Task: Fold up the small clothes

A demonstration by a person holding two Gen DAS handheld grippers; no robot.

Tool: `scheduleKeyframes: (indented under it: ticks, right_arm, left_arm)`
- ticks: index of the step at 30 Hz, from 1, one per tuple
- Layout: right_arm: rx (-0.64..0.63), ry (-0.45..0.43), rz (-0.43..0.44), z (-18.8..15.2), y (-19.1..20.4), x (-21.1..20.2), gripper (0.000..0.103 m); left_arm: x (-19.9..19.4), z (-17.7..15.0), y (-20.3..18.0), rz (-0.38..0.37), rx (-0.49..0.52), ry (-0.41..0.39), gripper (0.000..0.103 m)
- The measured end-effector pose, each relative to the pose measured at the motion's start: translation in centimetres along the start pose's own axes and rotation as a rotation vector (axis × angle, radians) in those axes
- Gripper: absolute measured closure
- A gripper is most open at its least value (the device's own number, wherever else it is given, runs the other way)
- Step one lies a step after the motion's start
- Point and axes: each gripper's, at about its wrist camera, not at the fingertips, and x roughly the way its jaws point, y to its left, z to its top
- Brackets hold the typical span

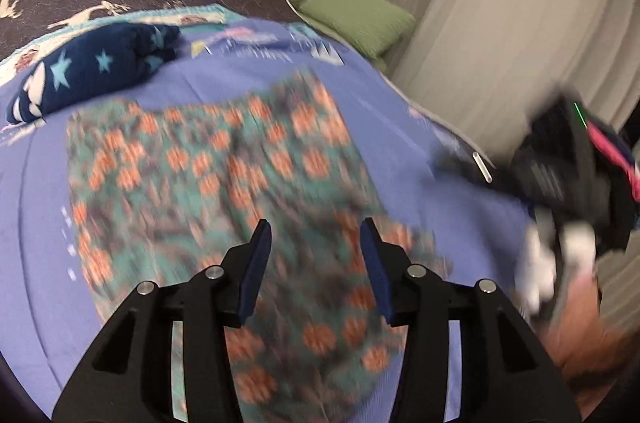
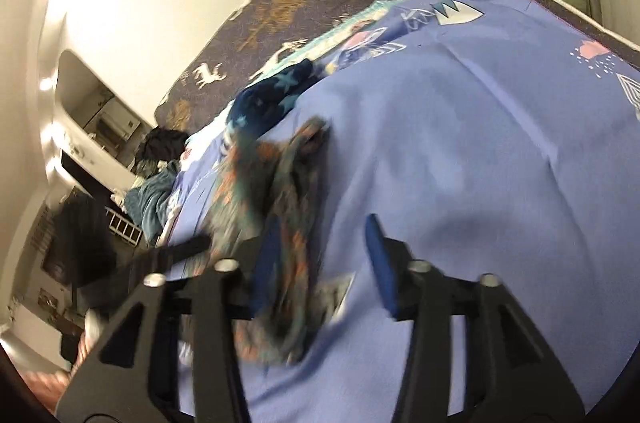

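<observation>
One star-print bundle (image 1: 92, 71) sits folded at 10 o'clock. Floral garment (image 1: 224, 207) lies spread and blurred on the blue blanket (image 1: 400, 127), unfolded. Left gripper (image 1: 316, 263) and right gripper (image 2: 320, 259) both gape, empty.

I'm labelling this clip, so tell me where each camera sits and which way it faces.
Left wrist: on the left gripper, looking down at the teal orange-flowered garment; open fingers, right gripper at the side.
Right wrist: on the right gripper, facing across the bed; open fingers.
Shared: garment, purple-blue sheet, navy star-print bundle.
</observation>
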Motion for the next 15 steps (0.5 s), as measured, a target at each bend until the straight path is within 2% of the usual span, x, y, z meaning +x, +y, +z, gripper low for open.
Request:
scheduleKeyframes:
  ticks: [2, 3, 6, 10, 12, 13, 15]
  right_arm:
    - [0.034, 0.051, 0.027, 2.0, -0.6, 2.5, 0.078]
    - [0.045, 0.071, 0.035, 2.5, -0.7, 3.5, 0.079]
    - [0.066, 0.169, 0.054, 4.2, -0.8, 7.8, 0.079]
    - [0.072, 0.268, 0.077, 5.5, -0.2, 12.6, 0.079]
    - [0.083, 0.308, 0.113, 6.2, 0.0, 14.7, 0.072]
    - [0.094, 0.321, 0.131, 6.5, 0.0, 15.4, 0.061]
    - [0.101, 0.348, 0.17, 7.0, 0.2, 16.8, 0.058]
  left_arm:
    - [0.8, -1.2, -0.6, 0.016, 0.039, 0.035, 0.056]
    - [1.3, -1.8, -0.8, 0.026, 0.055, 0.052, 0.056]
    - [1.5, -2.8, -0.9, 0.037, 0.075, 0.038, 0.053]
    - [1.3, -3.4, -0.2, 0.003, 0.042, 0.011, 0.049]
    - [1.4, -3.9, 0.0, -0.012, 0.042, 0.004, 0.045]
    - [1.3, -4.2, -0.2, -0.012, 0.047, 0.001, 0.044]
    - [1.3, -4.5, -0.5, -0.011, 0.06, 0.0, 0.041]
